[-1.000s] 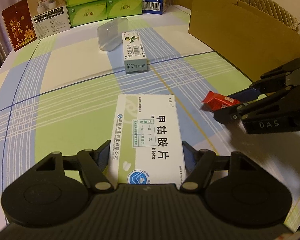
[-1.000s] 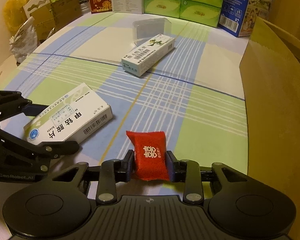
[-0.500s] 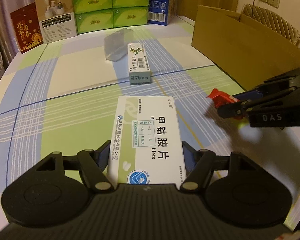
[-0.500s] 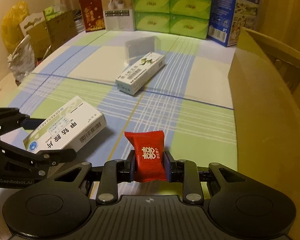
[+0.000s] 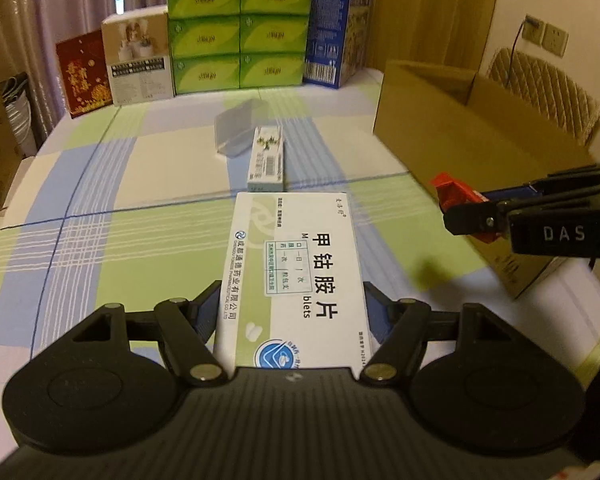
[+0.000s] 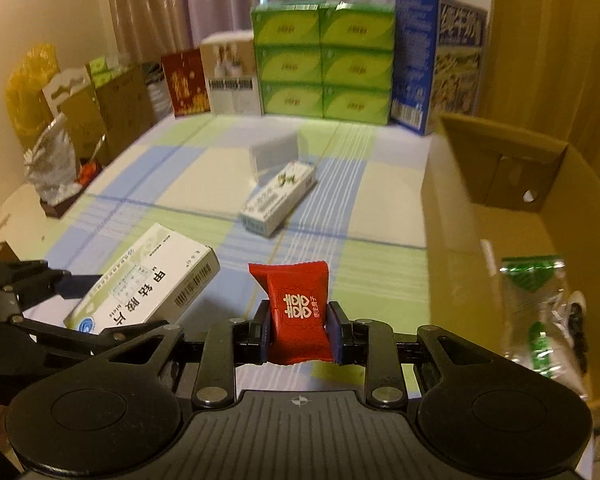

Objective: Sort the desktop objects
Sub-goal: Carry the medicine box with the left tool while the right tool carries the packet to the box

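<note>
Grippers (image 5: 292, 312) (image 6: 300, 326) clamped on medicine box (image 5: 292, 276), red candy packet (image 6: 298, 308).

Left gripper (image 5: 292, 316) and right gripper (image 6: 299, 332): matt black plastic, ribbed body, shiny metal pivot pins. White medicine box (image 5: 296, 276) is smooth printed cardboard with a slight sheen; red candy packet (image 6: 298, 312) is glossy crinkled film. Tablecloth (image 5: 148, 248) reads as smooth checked cloth, cardboard box (image 6: 500, 216) is matt brown corrugated board, clear case (image 6: 274, 154) is frosted translucent plastic.
</note>
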The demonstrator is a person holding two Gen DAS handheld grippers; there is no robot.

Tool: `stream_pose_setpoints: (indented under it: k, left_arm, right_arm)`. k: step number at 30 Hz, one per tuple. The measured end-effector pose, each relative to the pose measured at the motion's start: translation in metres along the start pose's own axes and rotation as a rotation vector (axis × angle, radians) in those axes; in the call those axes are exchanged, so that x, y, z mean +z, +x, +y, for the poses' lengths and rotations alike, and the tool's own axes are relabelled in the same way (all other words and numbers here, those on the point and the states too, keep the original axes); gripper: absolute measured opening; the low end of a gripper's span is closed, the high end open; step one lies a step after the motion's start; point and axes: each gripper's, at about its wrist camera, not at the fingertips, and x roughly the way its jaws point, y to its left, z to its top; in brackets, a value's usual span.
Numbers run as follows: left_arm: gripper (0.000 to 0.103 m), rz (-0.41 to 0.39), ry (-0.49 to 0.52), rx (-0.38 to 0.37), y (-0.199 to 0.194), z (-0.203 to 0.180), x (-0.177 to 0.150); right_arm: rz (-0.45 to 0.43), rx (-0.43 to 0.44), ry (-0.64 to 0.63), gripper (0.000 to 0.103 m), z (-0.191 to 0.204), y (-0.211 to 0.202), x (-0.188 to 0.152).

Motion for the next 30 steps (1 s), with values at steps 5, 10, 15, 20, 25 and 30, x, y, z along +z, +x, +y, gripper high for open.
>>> stream_pose_setpoints:
  k: [5,10,15,20,25,30]
  left_arm:
    - [0.067,-0.029,-0.015,0.012,-0.030,-0.019,0.009]
    - [0.067,-0.042,-0.035,0.004,-0.052,-0.040,0.016]
    - [0.067,-0.046,-0.032,-0.012,-0.066,-0.063,0.019]
    - [0.067,-0.052,-0.023,-0.032,-0.071,-0.083,0.023]
    - [0.067,-0.049,-0.010,-0.048,-0.071,-0.098,0.026]
    - [0.067,-0.056,0.000,-0.070,-0.072,-0.113,0.033]
  right_arm:
    - [-0.036,-0.006,0.022,0.025,-0.007,-0.032,0.001]
    - [-0.062,-0.017,0.049,0.025,-0.017,-0.059,-0.004]
    - [-0.092,-0.029,0.067,0.025,-0.029,-0.083,-0.005]
    - [-0.117,-0.049,0.082,0.025,-0.043,-0.102,-0.007]
    - [-0.134,-0.070,0.097,0.025,-0.058,-0.117,-0.009]
    - [-0.145,-0.094,0.112,0.025,-0.074,-0.128,-0.012]
